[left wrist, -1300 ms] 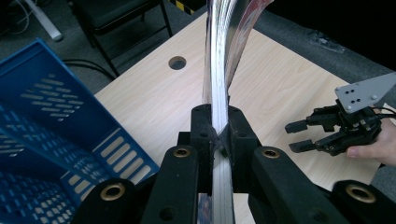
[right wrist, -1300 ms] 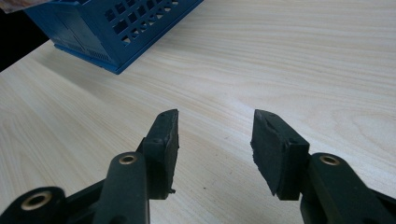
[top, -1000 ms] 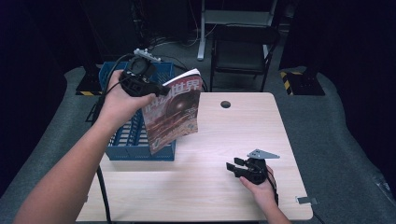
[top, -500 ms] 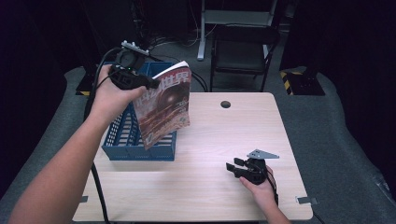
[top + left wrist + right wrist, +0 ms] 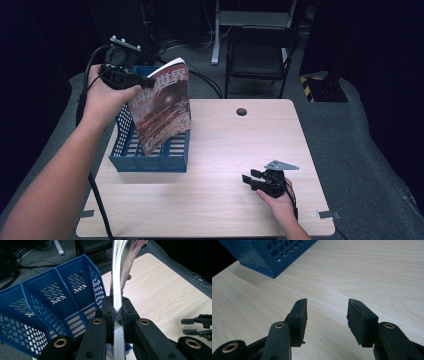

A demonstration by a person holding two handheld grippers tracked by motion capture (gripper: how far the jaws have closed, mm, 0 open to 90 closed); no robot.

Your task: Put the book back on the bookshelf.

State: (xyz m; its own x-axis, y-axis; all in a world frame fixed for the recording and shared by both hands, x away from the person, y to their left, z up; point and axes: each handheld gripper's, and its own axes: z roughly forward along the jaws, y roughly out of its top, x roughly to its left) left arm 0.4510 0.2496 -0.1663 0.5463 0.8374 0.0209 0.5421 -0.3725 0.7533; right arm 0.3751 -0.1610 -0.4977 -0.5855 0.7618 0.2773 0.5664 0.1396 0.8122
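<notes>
A magazine [image 5: 162, 107] with a reddish-brown cover hangs tilted over the blue plastic basket [image 5: 131, 150] at the table's left. My left gripper [image 5: 142, 82] is shut on its upper left edge, held up in the air. In the left gripper view the magazine's page edges [image 5: 117, 287] run up between the two closed jaws, with the basket's [image 5: 50, 300] divided compartments to the left. My right gripper [image 5: 250, 181] rests low over the table near the front right, open, with nothing between its jaws [image 5: 325, 315].
The wooden table [image 5: 240, 145] has a round cable hole [image 5: 241, 111] at the back. A black chair [image 5: 260, 50] and cables stand behind the table. The basket's corner [image 5: 272, 257] lies ahead of the right gripper. The other hand's gripper [image 5: 198, 326] lies at the right edge.
My left hand has carried the magazine leftwards and away, from over the basket's right side to above its middle. The right gripper has stayed still.
</notes>
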